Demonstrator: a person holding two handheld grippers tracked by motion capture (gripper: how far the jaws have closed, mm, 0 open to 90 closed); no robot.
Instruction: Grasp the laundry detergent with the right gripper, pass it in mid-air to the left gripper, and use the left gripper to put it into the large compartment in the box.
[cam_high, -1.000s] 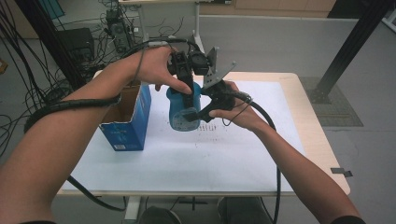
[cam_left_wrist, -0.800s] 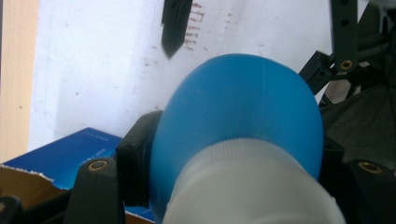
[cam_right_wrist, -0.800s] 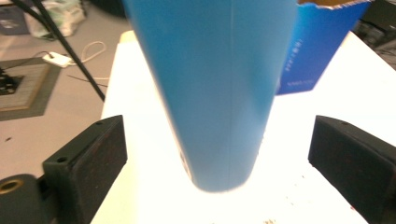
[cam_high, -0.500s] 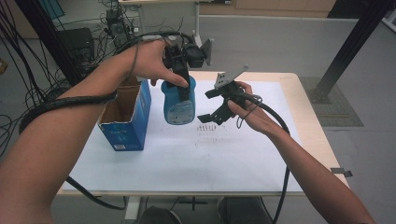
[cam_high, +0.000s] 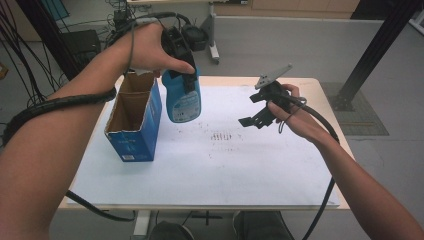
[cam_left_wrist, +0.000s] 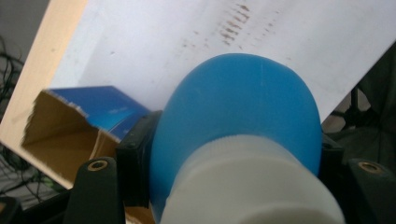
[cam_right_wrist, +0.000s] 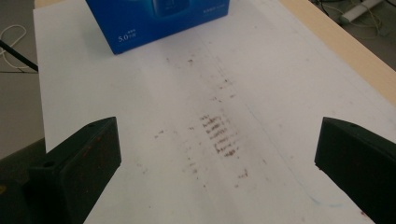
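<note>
1. My right tool has let go of the bottle, swung aside and spread empty.
2. My left tool pinches the bottle aloft, beside the box.
3. I judge boxing it remains.

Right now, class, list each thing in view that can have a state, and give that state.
Blue bottle: lifted off the table, white cap on, clamped near its top.
Cardboard box: standing, top open.
Left gripper: shut on the bottle.
Right gripper: open, nothing between its jaws.
</note>
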